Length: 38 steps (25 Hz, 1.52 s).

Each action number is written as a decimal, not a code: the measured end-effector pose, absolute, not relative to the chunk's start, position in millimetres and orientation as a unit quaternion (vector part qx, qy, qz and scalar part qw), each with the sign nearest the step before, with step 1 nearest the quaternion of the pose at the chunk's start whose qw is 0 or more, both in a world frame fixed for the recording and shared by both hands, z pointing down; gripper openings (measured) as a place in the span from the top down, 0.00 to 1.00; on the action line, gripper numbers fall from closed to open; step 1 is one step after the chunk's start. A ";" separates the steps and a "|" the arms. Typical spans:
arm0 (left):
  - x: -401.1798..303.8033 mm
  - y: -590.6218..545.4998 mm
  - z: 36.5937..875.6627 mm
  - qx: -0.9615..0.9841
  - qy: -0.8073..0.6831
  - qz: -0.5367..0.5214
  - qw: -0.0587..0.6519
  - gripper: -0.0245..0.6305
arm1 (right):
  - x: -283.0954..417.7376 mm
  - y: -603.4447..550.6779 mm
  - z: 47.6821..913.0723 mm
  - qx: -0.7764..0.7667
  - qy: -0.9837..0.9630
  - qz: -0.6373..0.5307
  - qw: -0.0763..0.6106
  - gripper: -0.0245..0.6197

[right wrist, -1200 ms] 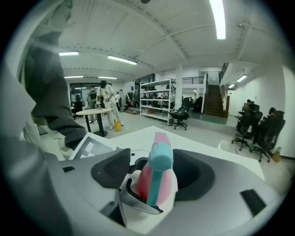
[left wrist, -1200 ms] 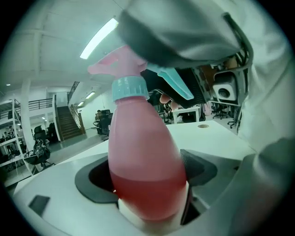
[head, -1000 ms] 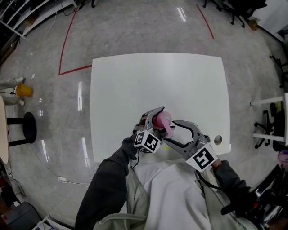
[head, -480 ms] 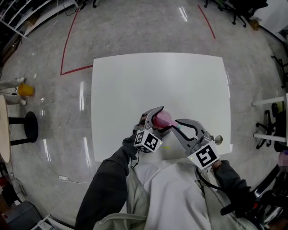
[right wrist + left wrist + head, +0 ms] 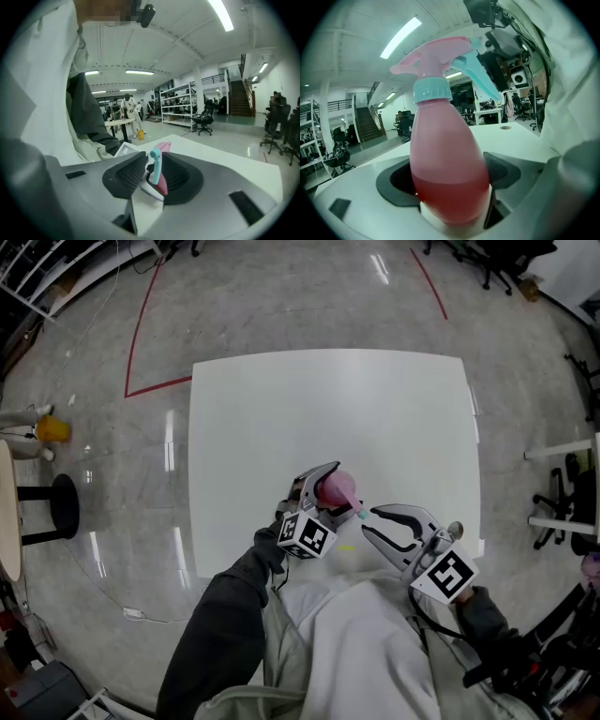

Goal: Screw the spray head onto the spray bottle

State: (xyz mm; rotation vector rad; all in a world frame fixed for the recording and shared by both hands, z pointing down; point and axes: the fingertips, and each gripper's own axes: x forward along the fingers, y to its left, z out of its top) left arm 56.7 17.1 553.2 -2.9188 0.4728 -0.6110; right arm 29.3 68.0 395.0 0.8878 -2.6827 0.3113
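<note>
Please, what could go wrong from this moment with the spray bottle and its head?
1. The right tongs have just been opening, with the thin trigger between them; it may slip out, or bend if turned there.
2. The left tongs clamp the bottle low on its rounded base; it could twist or tilt, and liquid might leak if the collar is not tight.

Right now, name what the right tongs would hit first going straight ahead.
Likely the spray head's teal trigger, between the tips of the right tongs, which have just opened a little; depth unclear.
</note>
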 end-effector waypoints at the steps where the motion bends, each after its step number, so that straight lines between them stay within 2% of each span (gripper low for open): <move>1: 56.4 16.9 553.4 -0.965 0.156 -0.202 0.061 0.32 | 37.8 65.7 396.9 0.322 -0.929 0.109 0.146 0.83; 3: 57.2 17.1 553.4 -0.965 0.155 -0.202 0.061 0.32 | 55.7 57.4 408.7 0.349 -0.916 0.106 0.167 0.84; 6: 56.8 16.9 552.6 -0.965 0.154 -0.203 0.062 0.32 | 55.0 52.3 434.4 0.330 -0.911 0.065 0.238 0.84; 9: 57.8 18.0 551.7 -0.965 0.153 -0.205 0.061 0.32 | 31.6 54.6 439.1 0.289 -0.925 0.053 0.240 0.83; 12: 57.4 19.3 551.4 -0.965 0.147 -0.206 0.064 0.32 | 10.5 49.4 439.0 0.271 -0.935 0.069 0.219 0.66; 15: 59.4 27.3 549.2 -0.968 0.124 -0.208 0.068 0.32 | 3.7 42.8 437.4 0.250 -0.942 0.047 0.219 0.55; 21: 58.7 46.5 550.1 -0.971 0.040 -0.220 0.083 0.32 | 21.9 23.5 433.4 0.184 -0.953 0.019 0.242 0.55; 26: 61.2 56.5 550.9 -0.969 -0.009 -0.228 0.094 0.31 | 2.2 33.4 428.2 0.065 -0.958 -0.008 0.279 0.55; 30: 63.9 58.6 550.8 -0.969 -0.010 -0.226 0.095 0.31 | -3.2 46.6 437.9 0.027 -0.963 0.012 0.267 0.76; 32: 61.8 58.2 551.8 -0.971 -0.006 -0.222 0.089 0.31 | -4.2 47.3 437.0 0.043 -0.965 0.011 0.259 0.76; 38: 55.7 50.0 554.6 -0.980 0.065 -0.187 -0.001 0.31 | -2.2 46.7 438.9 0.158 -0.965 0.046 0.205 0.78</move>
